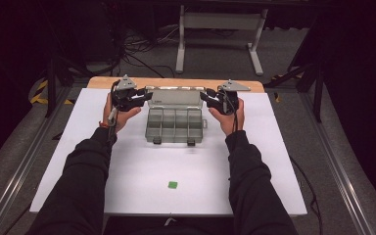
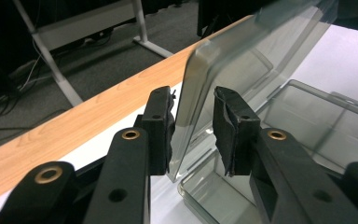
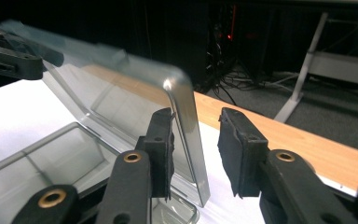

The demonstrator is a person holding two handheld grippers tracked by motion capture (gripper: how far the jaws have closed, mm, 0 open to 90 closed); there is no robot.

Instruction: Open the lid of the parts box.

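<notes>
A clear plastic compartment box point(image 1: 174, 125) sits on the far half of the white tabletop point(image 1: 142, 166), its divided tray facing up and two dark latches on its near edge. Its transparent hinged lid point(image 1: 175, 97) stands raised at the far side of the tray, roughly upright.

The left gripper point(image 1: 147, 95) is at the lid's left end. In the left gripper view, the lid's rounded corner edge point(image 2: 193, 107) passes between the two black jaws; one pad point(image 2: 161, 128) lies against the lid face, the other pad point(image 2: 230, 130) stands just off it, so the jaws are apart around the lid, not clamped.

The right gripper point(image 1: 205, 95) is at the lid's right end. In the right gripper view, the lid edge point(image 3: 186, 135) lies beside one pad point(image 3: 161, 144), with a clear gap to the other pad point(image 3: 240, 149); these jaws are likewise apart.

A small green square point(image 1: 173, 184) lies on the tabletop near the person, well apart from the box. A wooden strip point(image 1: 176, 82) borders the far table edge.
</notes>
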